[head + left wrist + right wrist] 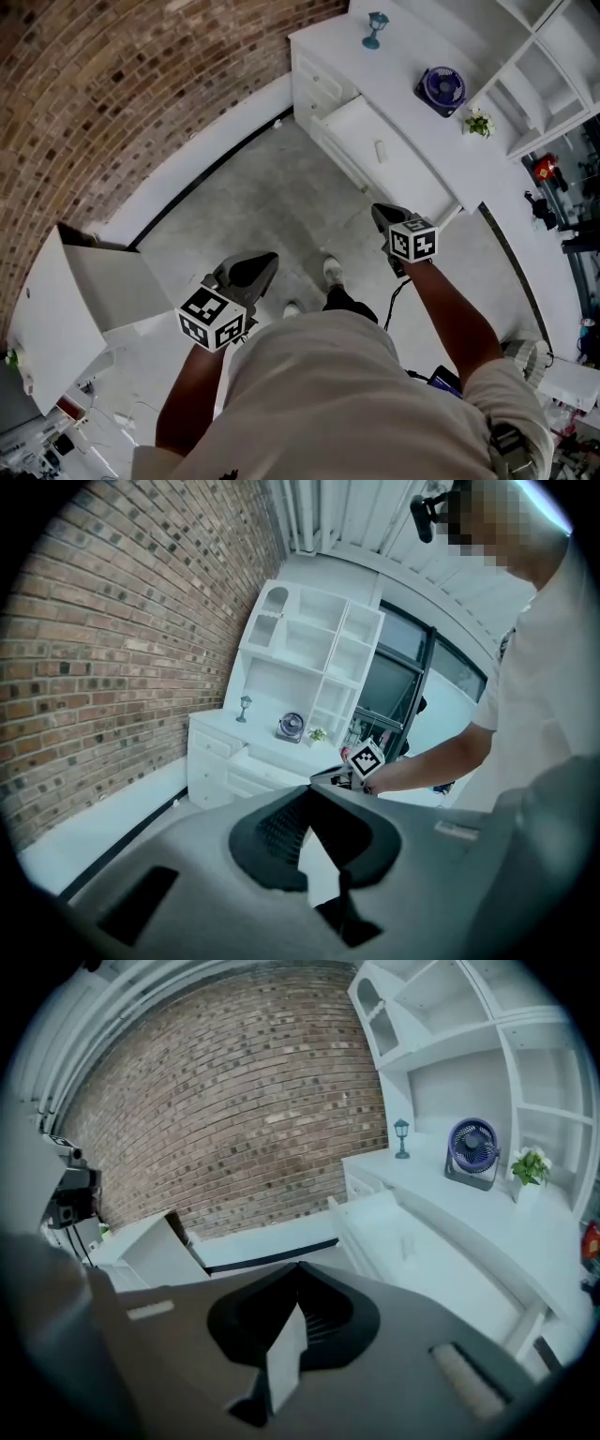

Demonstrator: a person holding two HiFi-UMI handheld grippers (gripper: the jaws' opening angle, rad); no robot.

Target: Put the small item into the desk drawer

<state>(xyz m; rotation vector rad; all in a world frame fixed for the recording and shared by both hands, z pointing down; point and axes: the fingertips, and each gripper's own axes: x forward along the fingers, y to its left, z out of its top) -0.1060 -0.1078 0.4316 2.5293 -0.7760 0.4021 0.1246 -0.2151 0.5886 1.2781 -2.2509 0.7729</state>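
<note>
The white desk [328, 42] stands against the brick wall with a drawer [412, 183] pulled out. A small pale item [380, 151] lies inside the drawer and also shows as a faint small item [409, 1244] in the right gripper view. My right gripper [380, 214] hangs in the air just short of the drawer's front, shut, with nothing seen between its jaws [298, 1267]. My left gripper [267, 258] is held further back over the grey floor, also shut and empty [312, 787]. From the left gripper view, the right gripper [342, 775] appears ahead, before the desk [220, 747].
On the desk top stand a blue fan [442, 89], a little lamp [376, 28] and a small plant [479, 123], under white shelves [553, 56]. A white open cabinet [66, 300] is at the left. My shoes [332, 270] are on the concrete floor.
</note>
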